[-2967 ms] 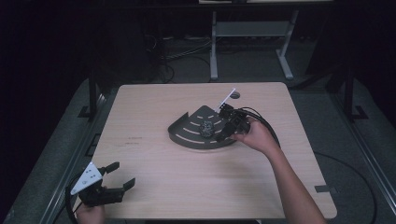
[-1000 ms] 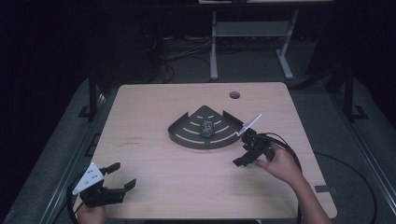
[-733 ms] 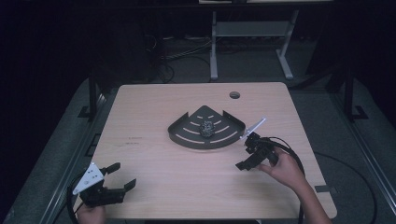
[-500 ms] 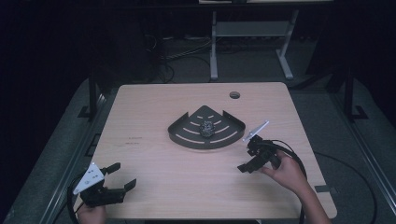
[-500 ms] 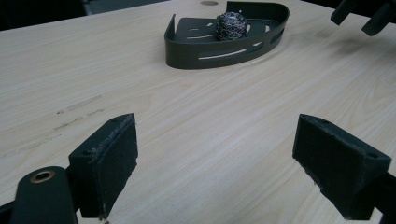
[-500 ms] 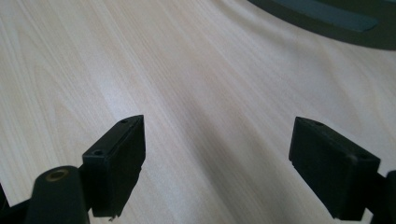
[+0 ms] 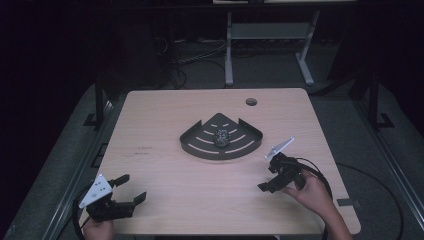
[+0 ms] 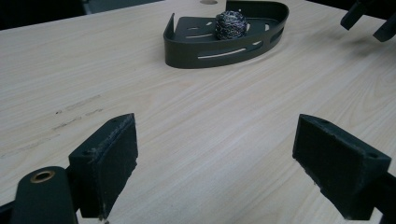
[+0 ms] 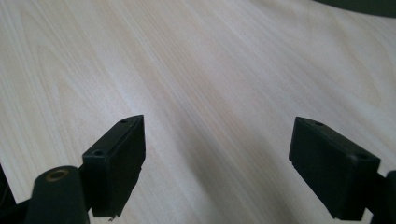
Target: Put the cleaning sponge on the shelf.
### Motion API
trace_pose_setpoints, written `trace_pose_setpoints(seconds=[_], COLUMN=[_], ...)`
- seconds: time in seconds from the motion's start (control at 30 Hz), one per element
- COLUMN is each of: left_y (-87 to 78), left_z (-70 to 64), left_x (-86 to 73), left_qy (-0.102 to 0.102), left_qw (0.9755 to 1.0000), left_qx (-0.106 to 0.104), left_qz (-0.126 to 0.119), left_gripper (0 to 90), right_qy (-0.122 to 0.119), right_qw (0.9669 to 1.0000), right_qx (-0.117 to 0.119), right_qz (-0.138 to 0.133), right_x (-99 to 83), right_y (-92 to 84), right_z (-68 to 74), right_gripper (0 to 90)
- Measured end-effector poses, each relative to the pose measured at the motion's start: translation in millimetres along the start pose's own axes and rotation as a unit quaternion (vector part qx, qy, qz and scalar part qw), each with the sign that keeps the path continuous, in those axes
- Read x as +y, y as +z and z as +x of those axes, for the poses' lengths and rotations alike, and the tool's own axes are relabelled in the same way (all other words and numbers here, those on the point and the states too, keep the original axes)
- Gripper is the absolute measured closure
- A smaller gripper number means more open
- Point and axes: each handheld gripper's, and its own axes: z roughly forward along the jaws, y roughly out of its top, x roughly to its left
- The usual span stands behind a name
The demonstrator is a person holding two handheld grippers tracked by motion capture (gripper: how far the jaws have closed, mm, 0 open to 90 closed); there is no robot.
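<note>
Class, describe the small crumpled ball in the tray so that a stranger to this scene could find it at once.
Start at the light wooden table and find the dark, fan-shaped slotted metal tray near its middle. Inside sits a small grey wiry ball, like steel wool. It is the tray's sole content, far from both grippers.

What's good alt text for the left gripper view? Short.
The left tool's two black padded jaws stand wide open with nothing between them, low over a pale wooden table. Farther off sits a dark quarter-round slotted tray holding a grey metal scouring ball, and the right tool's dark jaw tips show at the upper right corner.
</note>
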Motion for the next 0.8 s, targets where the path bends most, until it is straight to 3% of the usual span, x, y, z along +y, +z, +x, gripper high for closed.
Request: trace_pose_setpoints(seconds=[0.8], left_y=[1.0], left_z=[-0.6], left_x=[-0.3], left_qy=[0.003], left_qw=[1.0000], left_qx=[0.000], left_qz=[0.003], left_gripper=[13.3], right_qy=[0.018], right_qw=[0.9997], right_qx=[-0.006], right_qz=[-0.017], right_x=[-38.7], right_y=[-5.9], right_z=[8.9], right_gripper=[18.1])
